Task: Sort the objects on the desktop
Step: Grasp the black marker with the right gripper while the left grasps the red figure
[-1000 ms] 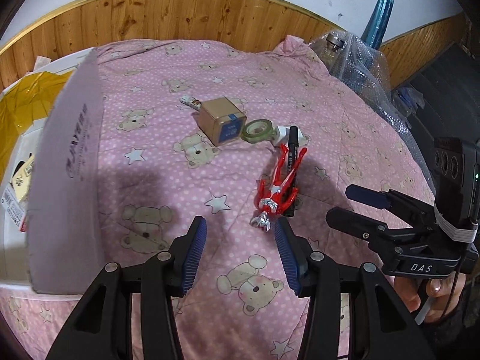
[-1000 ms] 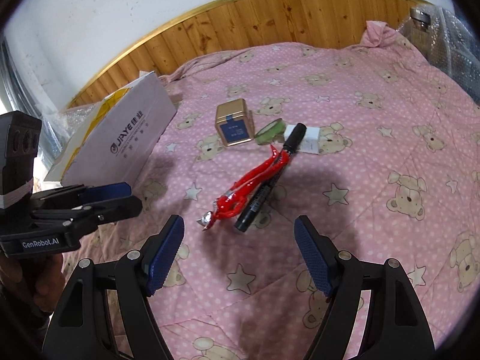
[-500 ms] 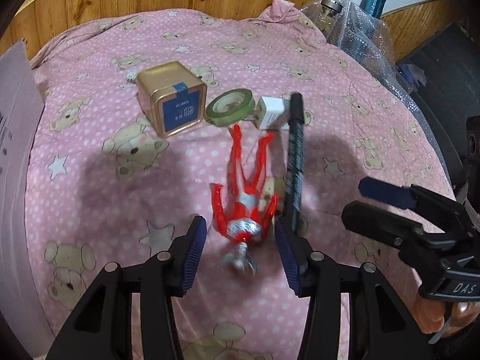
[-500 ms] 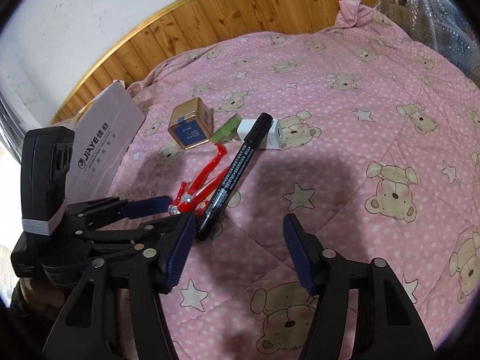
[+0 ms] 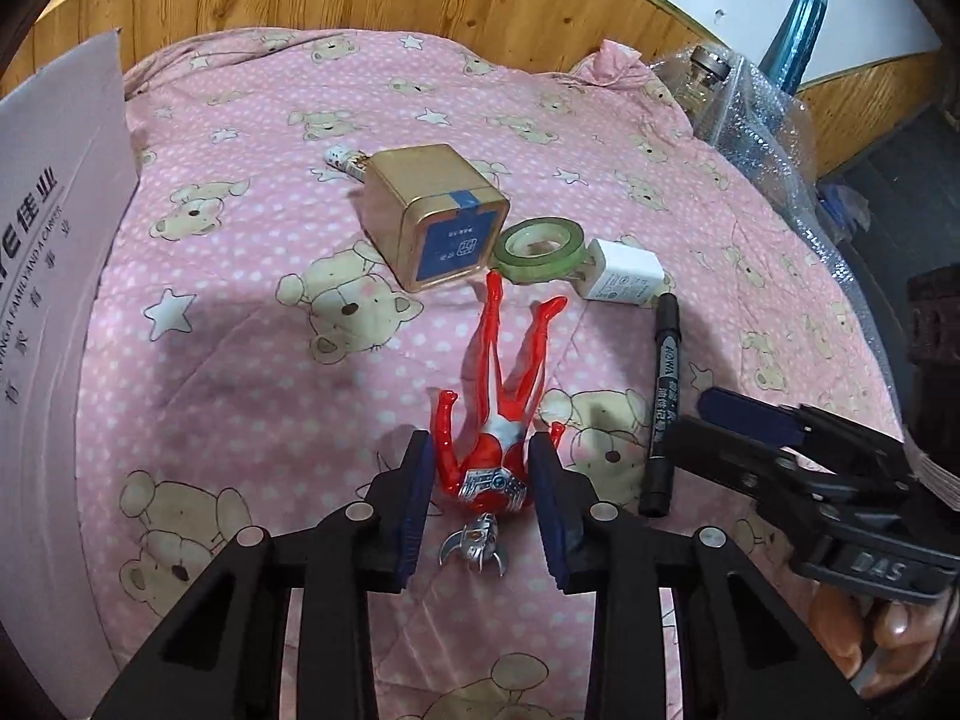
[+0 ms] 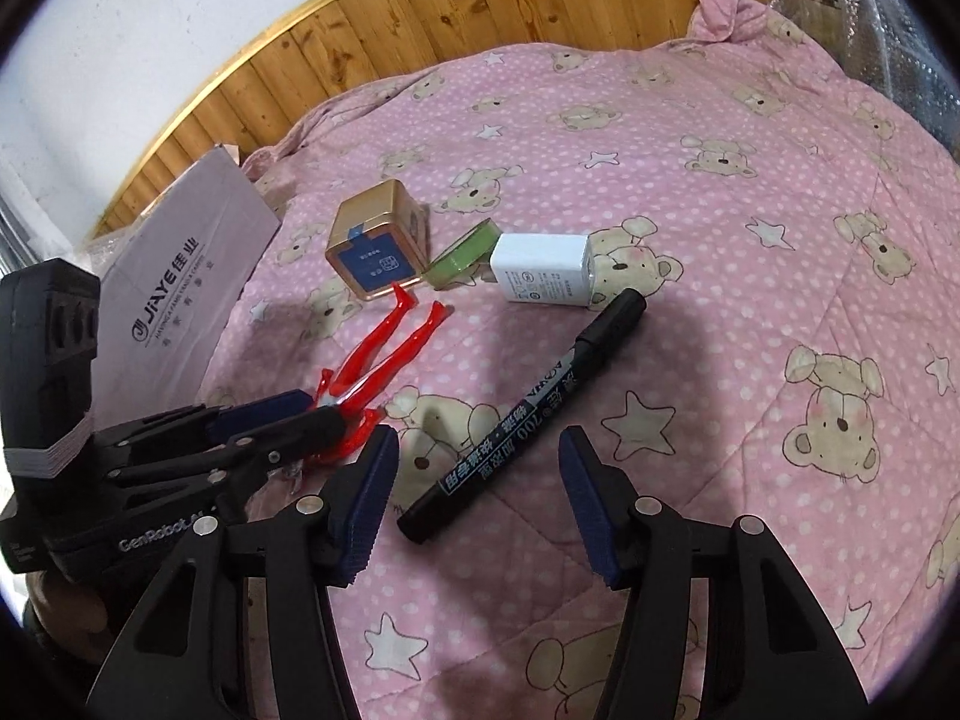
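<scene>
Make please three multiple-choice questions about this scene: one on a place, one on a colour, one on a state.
1. What does the roll of tape lie between?
A. gold tin and white charger
B. marker and white box
C. toy and marker

2. What colour is the tape?
A. blue
B. green
C. yellow

3. How does the left gripper stand?
A. shut on the marker
B. open, far from everything
C. open, its fingers on both sides of the toy figure

Answers:
1 A: the gold tin and white charger flank it.
2 B: its ring is pale green.
3 C: the red toy figure lies between the pads; the marker lies apart.
</scene>
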`<control>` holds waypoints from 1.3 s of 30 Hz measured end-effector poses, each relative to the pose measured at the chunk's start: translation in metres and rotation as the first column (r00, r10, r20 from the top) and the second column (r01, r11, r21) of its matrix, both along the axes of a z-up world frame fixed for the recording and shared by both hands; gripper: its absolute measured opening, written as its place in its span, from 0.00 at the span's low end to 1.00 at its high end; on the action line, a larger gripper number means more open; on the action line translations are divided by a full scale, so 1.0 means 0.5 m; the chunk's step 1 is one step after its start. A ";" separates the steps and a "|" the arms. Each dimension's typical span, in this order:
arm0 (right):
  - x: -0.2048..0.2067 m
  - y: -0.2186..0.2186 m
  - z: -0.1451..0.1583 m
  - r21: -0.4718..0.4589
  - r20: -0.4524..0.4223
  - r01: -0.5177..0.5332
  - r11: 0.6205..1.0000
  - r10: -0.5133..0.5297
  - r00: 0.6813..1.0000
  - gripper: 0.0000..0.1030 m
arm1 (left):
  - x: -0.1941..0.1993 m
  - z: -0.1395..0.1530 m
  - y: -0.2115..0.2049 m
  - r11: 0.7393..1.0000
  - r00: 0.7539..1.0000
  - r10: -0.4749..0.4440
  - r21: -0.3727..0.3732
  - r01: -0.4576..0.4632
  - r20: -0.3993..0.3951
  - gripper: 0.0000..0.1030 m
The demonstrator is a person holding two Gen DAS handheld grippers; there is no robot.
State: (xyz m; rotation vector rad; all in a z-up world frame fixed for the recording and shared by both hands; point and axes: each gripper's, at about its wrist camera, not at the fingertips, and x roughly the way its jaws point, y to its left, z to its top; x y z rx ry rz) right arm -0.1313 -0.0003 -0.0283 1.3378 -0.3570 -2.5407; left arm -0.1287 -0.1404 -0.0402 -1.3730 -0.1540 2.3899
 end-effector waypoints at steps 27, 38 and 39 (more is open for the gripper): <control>-0.029 -0.033 -0.021 0.130 -0.006 0.011 0.991 -0.010 1.000 0.45 | 0.008 -0.007 0.016 1.000 0.998 -0.030 -0.004 0.030 -0.055 0.40; 0.020 -0.018 0.009 0.093 -0.030 -0.021 0.995 0.024 0.999 0.17 | 0.039 0.029 -0.031 1.000 0.998 0.001 0.010 0.000 -0.070 0.33; 0.022 -0.020 0.010 0.092 -0.029 -0.022 0.996 0.025 0.999 0.16 | 0.041 0.031 -0.032 1.000 0.998 0.001 0.007 0.000 -0.068 0.33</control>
